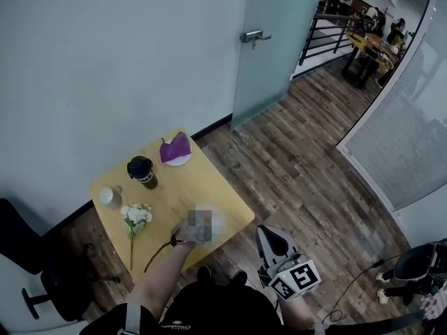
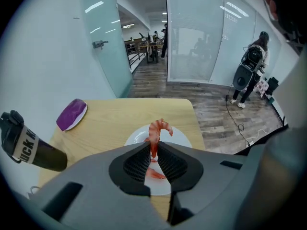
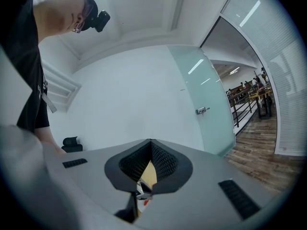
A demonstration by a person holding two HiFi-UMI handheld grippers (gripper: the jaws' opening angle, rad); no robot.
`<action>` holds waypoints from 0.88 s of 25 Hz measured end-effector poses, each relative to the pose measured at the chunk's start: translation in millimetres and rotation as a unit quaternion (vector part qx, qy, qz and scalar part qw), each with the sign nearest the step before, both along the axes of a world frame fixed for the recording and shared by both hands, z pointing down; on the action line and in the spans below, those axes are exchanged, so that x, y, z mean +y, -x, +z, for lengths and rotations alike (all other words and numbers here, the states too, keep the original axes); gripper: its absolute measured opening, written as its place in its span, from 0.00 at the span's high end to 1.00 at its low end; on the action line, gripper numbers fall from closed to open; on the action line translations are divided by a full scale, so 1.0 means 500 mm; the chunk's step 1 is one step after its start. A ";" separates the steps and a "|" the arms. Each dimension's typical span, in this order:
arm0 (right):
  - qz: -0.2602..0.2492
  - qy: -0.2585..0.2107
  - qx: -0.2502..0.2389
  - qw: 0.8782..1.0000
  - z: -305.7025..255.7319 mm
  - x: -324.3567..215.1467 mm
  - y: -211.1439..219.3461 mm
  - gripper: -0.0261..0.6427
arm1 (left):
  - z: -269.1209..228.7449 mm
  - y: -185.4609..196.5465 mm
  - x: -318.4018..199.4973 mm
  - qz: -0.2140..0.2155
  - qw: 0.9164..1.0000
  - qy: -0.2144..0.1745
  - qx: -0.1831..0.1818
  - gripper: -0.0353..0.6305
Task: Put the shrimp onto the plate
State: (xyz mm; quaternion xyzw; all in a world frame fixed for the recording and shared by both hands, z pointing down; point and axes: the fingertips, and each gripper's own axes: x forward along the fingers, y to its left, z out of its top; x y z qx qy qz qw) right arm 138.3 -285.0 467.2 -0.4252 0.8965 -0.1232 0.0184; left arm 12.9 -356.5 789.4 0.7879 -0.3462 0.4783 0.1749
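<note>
my left tongs (image 2: 153,144) are clenched on the shrimp (image 2: 156,131), pinched low on its body, so its long axis runs straight out from the tips and away from me, with the curled end free. the shrimp is orange-red, glossy and hooked at the top. it hangs directly over the white plate (image 2: 182,139), which lies just past and below the tips near the edge of the tabletop (image 2: 124,111). i judge the coming move to be a short drop and a release, with no sideways travel. through the gap behind the tips i see another reddish piece (image 2: 154,175) already lying on the plate, likely a second shrimp. my right tongs (image 3: 150,143) are pressed together on nothing and, in the head view, sit off the tabletop's edge beside my body, so the left is the nearer one. farther back on the tabletop a purple item on a small dish (image 2: 71,113) and a black cup (image 2: 26,147) stand well apart from the plate.
</note>
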 end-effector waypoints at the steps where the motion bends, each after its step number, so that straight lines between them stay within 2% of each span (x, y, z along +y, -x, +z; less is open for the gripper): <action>1: 0.002 0.000 -0.001 1.000 0.000 -0.001 -0.003 0.96 | 0.006 -0.001 0.001 0.002 1.000 0.004 -0.003 0.88; 13: 0.019 0.010 -0.002 1.000 0.009 -0.024 -0.013 0.96 | 0.070 -0.011 0.022 0.055 0.997 0.044 -0.041 0.88; 22: 0.029 0.016 0.000 0.999 0.020 -0.032 -0.020 0.96 | 0.113 -0.016 0.032 0.088 0.990 0.086 -0.071 0.88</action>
